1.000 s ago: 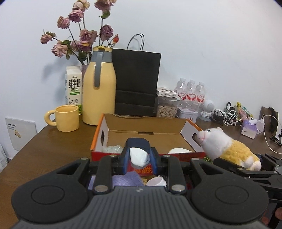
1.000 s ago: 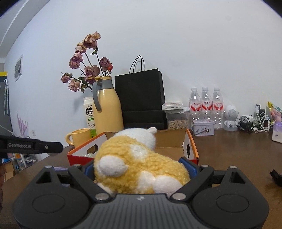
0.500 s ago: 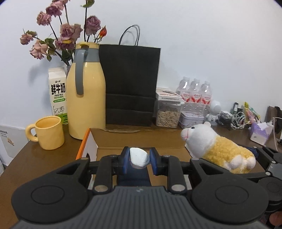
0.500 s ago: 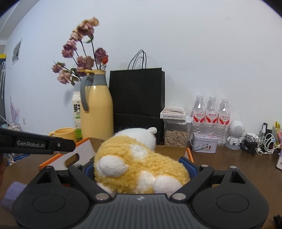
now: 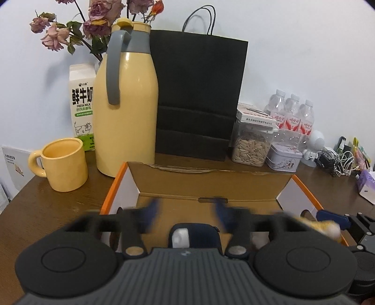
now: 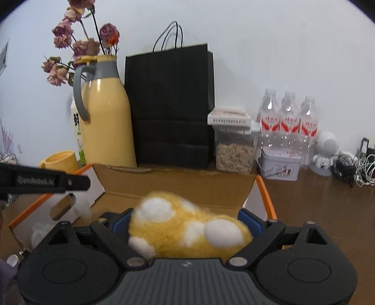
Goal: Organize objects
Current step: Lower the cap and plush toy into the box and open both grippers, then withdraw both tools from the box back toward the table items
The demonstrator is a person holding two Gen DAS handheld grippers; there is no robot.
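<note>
An open cardboard box (image 5: 211, 185) with orange sides stands in the middle of the wooden table; it also shows in the right wrist view (image 6: 178, 185). My left gripper (image 5: 187, 211) is open over the box, its blue fingers blurred and wide apart. A dark blue case with a white patch (image 5: 192, 234) lies below it in the box. My right gripper (image 6: 185, 223) holds a yellow and white plush sheep (image 6: 187, 230) between its blue fingers over the box's right half. The sheep's edge shows in the left wrist view (image 5: 325, 228).
Behind the box stand a yellow thermos (image 5: 126, 103), a yellow mug (image 5: 63, 164), a milk carton (image 5: 82, 105), dried roses (image 5: 93, 21), a black paper bag (image 5: 196, 98), a seed jar (image 5: 253, 145), a tin (image 5: 284, 157), water bottles (image 5: 293, 117) and cables (image 5: 337, 159).
My left gripper has opened and let the dark blue case go into the box. Both grippers have moved forward over the box. The sheep has tilted lower in the right gripper.
</note>
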